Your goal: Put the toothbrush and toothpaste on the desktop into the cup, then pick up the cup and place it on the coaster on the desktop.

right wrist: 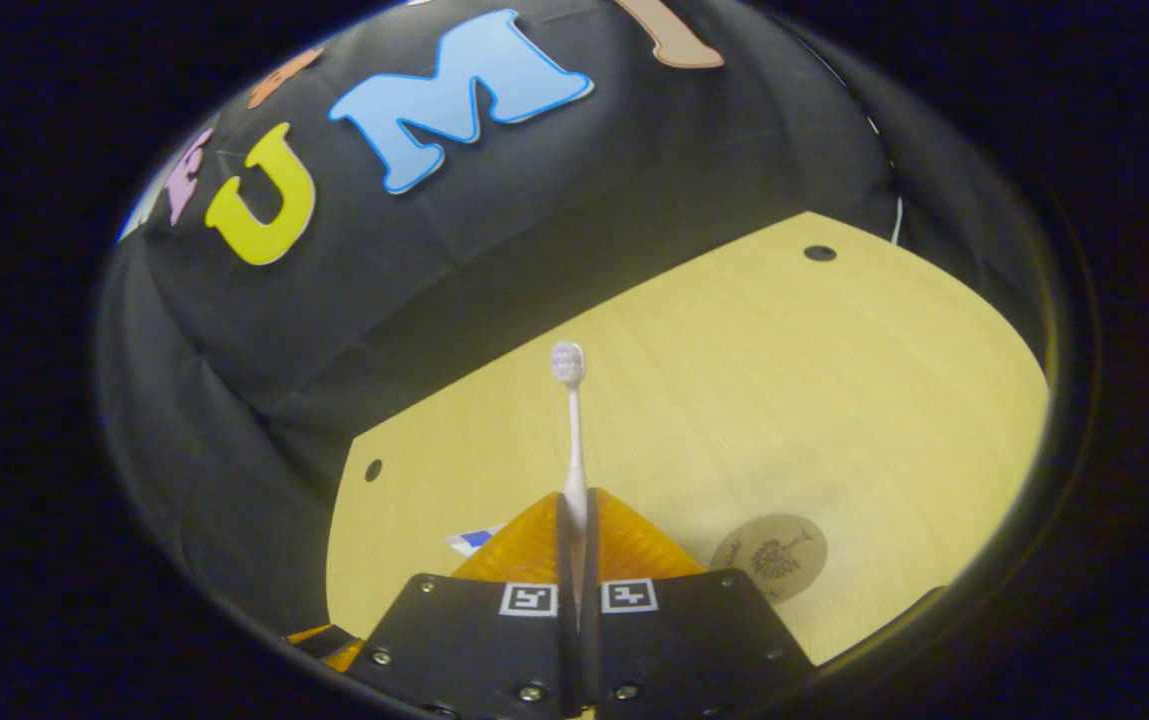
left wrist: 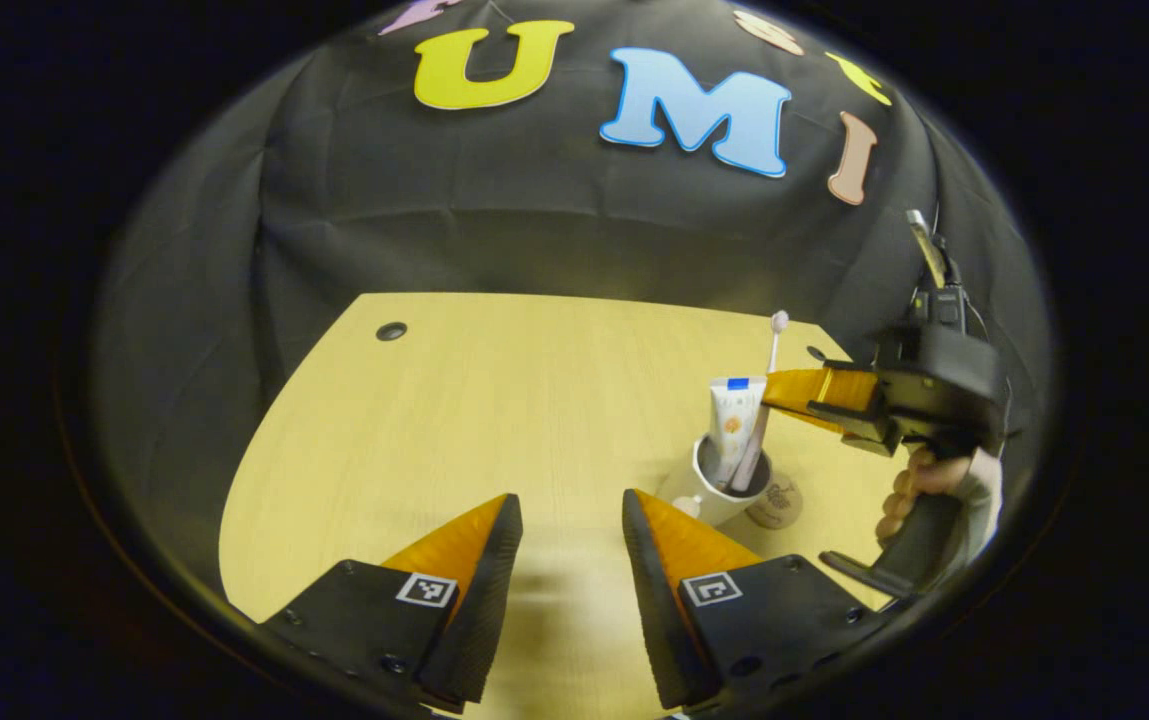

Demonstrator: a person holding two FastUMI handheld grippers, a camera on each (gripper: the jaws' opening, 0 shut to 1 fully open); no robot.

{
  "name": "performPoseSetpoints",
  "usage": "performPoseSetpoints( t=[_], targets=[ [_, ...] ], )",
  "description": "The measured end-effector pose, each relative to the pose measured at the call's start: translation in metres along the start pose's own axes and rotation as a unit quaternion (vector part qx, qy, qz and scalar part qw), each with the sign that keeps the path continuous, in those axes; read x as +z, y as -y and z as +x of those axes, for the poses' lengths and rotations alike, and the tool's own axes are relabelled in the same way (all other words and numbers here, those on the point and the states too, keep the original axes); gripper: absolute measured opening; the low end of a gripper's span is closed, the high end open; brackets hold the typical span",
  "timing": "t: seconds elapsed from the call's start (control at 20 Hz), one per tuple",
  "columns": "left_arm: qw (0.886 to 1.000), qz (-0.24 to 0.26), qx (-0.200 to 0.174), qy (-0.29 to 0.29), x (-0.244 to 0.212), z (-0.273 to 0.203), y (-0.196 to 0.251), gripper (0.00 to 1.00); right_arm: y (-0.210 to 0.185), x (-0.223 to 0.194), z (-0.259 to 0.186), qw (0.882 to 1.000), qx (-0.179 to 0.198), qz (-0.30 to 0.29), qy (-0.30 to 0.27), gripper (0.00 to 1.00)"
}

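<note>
Our right gripper (right wrist: pixel 575 540) has its jaws clenched on the toothbrush (right wrist: pixel 572 440), whose lower end stands in the cup (left wrist: pixel 712 487) beside the toothpaste (left wrist: pixel 733 420). Our left gripper (left wrist: pixel 569 560) hangs released over the table (left wrist: pixel 494 400). The coaster (right wrist: pixel 769 556) lies just beside the cup. We judge that pulling sideways before letting go could tip the cup over.

White toothbrush (left wrist: pixel 770 380) and toothpaste (left wrist: pixel 734 420) upright in white cup (left wrist: pixel 709 487), round coaster (left wrist: pixel 776 503) just beside it
</note>
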State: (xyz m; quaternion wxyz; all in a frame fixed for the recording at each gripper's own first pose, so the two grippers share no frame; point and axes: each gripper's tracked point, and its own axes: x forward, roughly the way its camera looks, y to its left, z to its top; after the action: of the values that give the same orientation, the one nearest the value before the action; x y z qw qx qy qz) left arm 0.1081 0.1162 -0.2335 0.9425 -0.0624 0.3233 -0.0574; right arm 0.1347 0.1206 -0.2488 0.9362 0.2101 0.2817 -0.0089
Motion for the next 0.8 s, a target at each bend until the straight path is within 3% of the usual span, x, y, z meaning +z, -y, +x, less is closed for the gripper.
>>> performPoseSetpoints(
  t=[0.35, 0.4, 0.5, 0.7, 0.8],
  targets=[
    [1.000, 0.014, -0.024, 0.000, 0.004, 0.006, 0.017, 0.71, -0.002, -0.014, -0.002, 0.997, 0.003, -0.053, 0.053, 0.04],
    [0.999, 0.020, -0.027, 0.001, 0.006, 0.009, 0.019, 0.64, -0.001, -0.013, -0.006, 0.997, 0.001, -0.059, 0.058, 0.06],
    [0.999, 0.031, -0.039, 0.003, 0.009, 0.012, 0.026, 0.68, 0.000, -0.017, -0.009, 0.996, 0.006, -0.072, 0.058, 0.07],
    [0.997, 0.056, -0.061, -0.006, 0.004, 0.018, 0.036, 0.71, 0.001, -0.032, -0.023, 0.994, 0.018, -0.101, 0.043, 0.18],
    [0.995, 0.065, -0.072, -0.013, 0.000, 0.021, 0.039, 0.67, 0.001, -0.033, -0.028, 0.993, 0.023, -0.107, 0.041, 0.19]
  ],
)
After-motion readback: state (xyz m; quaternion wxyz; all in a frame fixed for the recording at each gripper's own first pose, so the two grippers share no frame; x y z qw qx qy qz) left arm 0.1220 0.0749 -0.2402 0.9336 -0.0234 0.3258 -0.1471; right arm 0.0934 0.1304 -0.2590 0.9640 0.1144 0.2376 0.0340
